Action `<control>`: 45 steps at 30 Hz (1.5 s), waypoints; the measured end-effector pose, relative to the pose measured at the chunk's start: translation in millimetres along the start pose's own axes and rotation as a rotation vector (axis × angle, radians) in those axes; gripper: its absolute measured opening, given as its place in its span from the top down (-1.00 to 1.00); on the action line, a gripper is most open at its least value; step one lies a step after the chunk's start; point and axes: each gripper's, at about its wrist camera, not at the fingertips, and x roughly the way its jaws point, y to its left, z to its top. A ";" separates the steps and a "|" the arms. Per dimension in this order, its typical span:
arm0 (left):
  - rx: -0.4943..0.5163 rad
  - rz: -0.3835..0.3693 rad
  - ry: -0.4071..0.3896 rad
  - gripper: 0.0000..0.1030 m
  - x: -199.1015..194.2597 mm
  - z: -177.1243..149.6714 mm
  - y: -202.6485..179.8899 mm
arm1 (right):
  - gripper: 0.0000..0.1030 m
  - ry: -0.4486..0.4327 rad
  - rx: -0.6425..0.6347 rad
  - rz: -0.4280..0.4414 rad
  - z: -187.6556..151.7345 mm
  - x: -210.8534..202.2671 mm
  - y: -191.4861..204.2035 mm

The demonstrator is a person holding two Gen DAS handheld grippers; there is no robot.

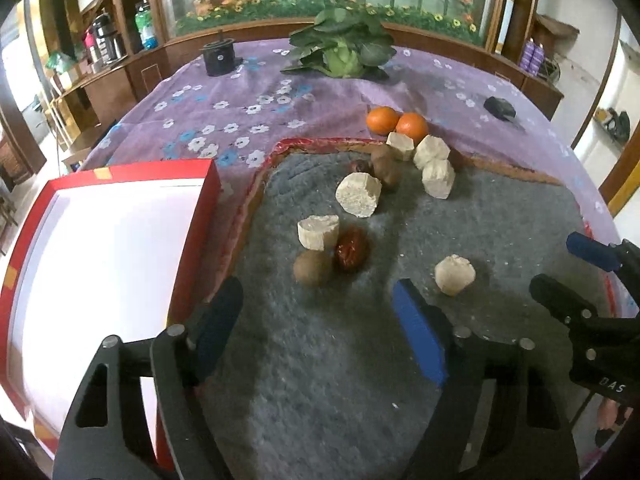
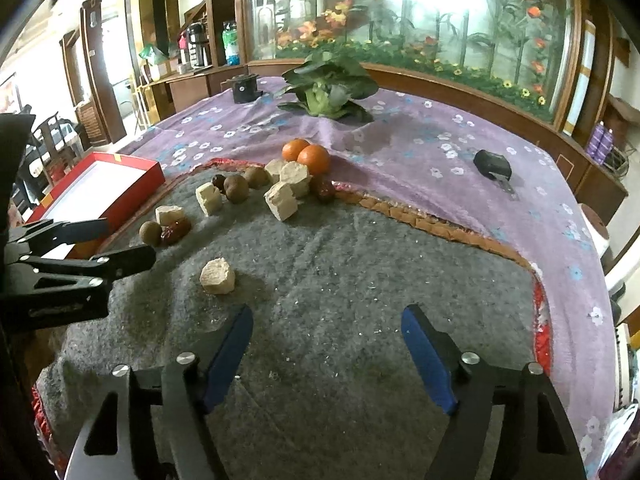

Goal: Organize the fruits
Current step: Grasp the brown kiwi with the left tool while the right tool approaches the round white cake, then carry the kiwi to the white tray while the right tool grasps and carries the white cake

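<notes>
Both grippers' fingers wide apart, empty

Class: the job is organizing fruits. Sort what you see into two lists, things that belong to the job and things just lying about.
Belongs to the job:
oranges
brown fruits
red dates
red box
left tool, open
right tool, open

Just lying about:
pale blocks
leafy vegetable
black canister
black gadget

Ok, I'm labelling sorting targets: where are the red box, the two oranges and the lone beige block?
red box [image 1: 210, 184], left wrist view, its right wall.
oranges [image 2: 314, 159], right wrist view, front orange's skin.
lone block [image 2: 217, 276], right wrist view, its top.
</notes>
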 end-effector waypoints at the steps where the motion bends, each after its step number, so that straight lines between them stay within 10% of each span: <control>1: 0.011 -0.002 0.010 -0.27 3.0 1.6 1.1 | -0.36 0.006 -0.001 0.006 -0.5 1.9 -0.5; 12: 0.070 -0.002 0.040 -0.15 19.1 9.4 5.8 | -0.21 0.027 -0.020 0.060 3.0 14.0 5.8; 15: 0.063 -0.041 0.054 0.58 21.2 9.5 5.9 | -0.04 0.043 -0.023 0.102 4.7 17.5 9.9; 45: 0.026 -0.025 0.020 0.57 4.2 -4.4 2.9 | 0.02 0.078 -0.097 0.165 22.9 44.8 54.1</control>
